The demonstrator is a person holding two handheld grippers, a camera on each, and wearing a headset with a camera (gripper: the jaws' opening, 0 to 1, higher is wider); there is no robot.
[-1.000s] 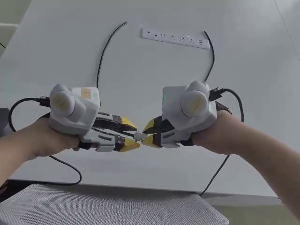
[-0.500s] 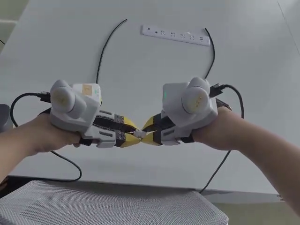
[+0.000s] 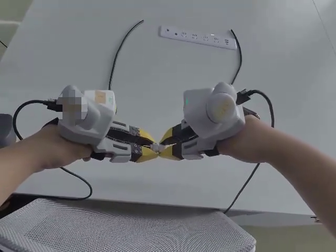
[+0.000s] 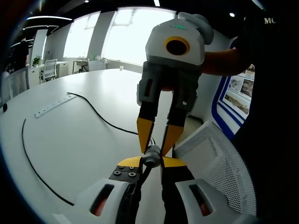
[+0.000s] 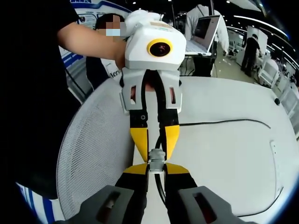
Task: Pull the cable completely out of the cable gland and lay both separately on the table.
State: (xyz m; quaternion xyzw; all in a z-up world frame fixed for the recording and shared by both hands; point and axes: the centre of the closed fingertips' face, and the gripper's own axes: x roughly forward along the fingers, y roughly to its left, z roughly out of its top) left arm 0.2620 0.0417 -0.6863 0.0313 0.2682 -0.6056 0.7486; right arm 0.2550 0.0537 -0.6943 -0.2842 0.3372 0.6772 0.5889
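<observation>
- The left gripper [image 3: 148,153] and right gripper [image 3: 165,150] meet tip to tip over the table's [image 3: 157,79] near edge.
- The cable gland [image 3: 156,149] sits between their tips.
- The power strip [image 3: 197,38] lies well beyond both.

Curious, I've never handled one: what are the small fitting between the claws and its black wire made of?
The cable gland looks like pale moulded plastic: matte, ringed body. The cable seems rubber- or plastic-sheathed: smooth black, bending freely.

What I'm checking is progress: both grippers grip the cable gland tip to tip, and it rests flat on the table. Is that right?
Not quite. The left gripper and the right gripper do grip the cable gland tip to tip, but it does not rest on the table. It is held up in the air above the table's near edge, as the head view shows.
</observation>
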